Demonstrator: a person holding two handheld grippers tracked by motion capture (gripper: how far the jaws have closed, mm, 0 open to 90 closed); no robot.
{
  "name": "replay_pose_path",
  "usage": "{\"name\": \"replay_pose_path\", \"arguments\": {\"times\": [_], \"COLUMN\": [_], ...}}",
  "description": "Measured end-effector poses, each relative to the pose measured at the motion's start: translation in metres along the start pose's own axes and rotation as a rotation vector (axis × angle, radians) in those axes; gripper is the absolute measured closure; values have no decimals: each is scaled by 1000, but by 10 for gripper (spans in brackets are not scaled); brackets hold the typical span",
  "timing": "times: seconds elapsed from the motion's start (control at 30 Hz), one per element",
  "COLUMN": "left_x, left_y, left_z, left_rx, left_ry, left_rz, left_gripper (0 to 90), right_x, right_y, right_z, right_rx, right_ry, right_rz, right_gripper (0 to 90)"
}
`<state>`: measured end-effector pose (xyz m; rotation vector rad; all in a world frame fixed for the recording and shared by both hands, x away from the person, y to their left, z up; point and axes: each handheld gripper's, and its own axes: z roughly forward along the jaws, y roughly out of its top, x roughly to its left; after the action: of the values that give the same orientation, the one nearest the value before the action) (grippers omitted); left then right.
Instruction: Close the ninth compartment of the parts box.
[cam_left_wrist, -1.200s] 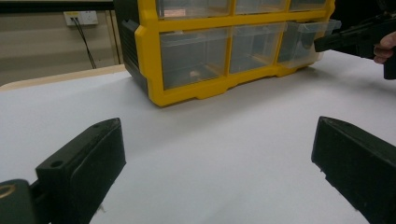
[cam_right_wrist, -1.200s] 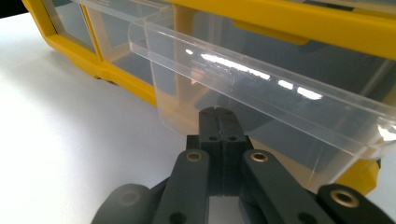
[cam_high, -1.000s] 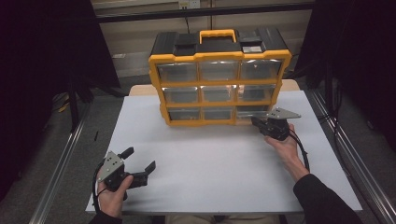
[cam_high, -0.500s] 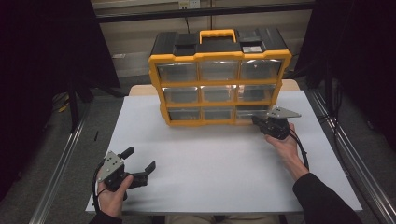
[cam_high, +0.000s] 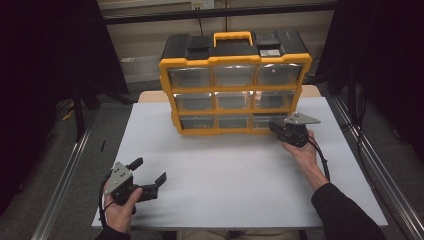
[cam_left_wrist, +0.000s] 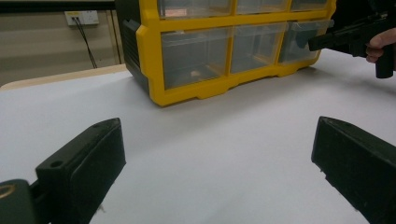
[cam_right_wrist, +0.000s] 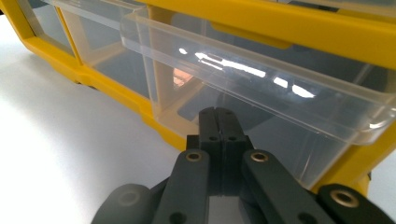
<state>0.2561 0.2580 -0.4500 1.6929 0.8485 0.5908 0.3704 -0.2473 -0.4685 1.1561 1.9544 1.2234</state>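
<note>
A yellow organizer (cam_high: 235, 82) with clear drawers stands at the desk's (cam_high: 240, 175) far edge. The right gripper (cam_high: 280, 129), jaws pressed together, touches the bottom-right drawer (cam_right_wrist: 261, 93), which sits slightly pulled out. The left gripper (cam_high: 150, 172) rests near the desk's near-left corner, jaws spread wide, empty.

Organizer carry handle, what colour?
Yellow-orange, like the frame; the carry handle sits on the black top of the organizer. Best seen in the high view.
</note>
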Motion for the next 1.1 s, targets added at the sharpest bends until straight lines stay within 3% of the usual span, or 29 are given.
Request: {"name": "replay_pose_path", "arguments": {"times": [1.1], "left_x": [1], "left_y": [1], "left_z": [5], "left_rx": [4], "left_ry": [-7], "left_rz": [-8], "left_gripper": [26], "right_x": [-6], "right_y": [2], "right_z": [15], "right_rx": [-10], "right_ry": [-16], "right_rz": [12], "right_gripper": [900]}}
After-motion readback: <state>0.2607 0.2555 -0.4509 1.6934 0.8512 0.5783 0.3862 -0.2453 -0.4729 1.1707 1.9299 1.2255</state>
